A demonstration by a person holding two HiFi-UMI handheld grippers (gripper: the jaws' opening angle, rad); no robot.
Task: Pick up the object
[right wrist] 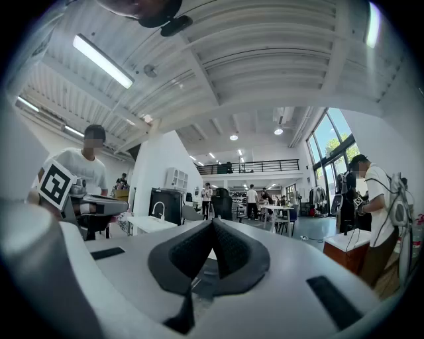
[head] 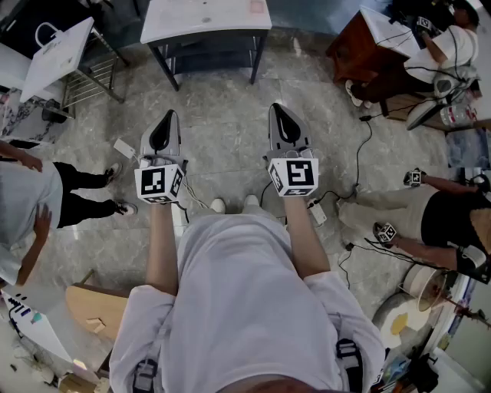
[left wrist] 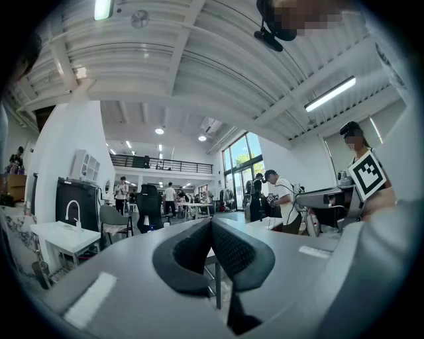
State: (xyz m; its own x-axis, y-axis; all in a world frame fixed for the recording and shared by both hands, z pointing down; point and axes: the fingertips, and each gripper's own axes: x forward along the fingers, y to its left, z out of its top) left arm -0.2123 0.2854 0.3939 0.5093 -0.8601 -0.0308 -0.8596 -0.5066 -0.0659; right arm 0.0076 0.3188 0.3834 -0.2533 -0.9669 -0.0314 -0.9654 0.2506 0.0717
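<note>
Floor [head: 230, 115]: grey marbled stone tiles, slight sheen. Bench [head: 205, 17]: flat white top on a dark metal frame, straight ahead of me. My L tongs [head: 168, 115] and R tongs [head: 277, 108], smooth grey shells, point level twd the bench, side by side, well short of it. Both clenched: ribbed black pads [left wrist: 232, 250] meet in a V, nothing btwn. Can't tell which thing is the object, or where it is.

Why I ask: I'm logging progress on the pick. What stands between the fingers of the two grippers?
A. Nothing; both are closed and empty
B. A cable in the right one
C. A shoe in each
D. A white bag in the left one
A: the fingers of the left gripper and of the right gripper meet tip to tip with nothing between them.
</note>
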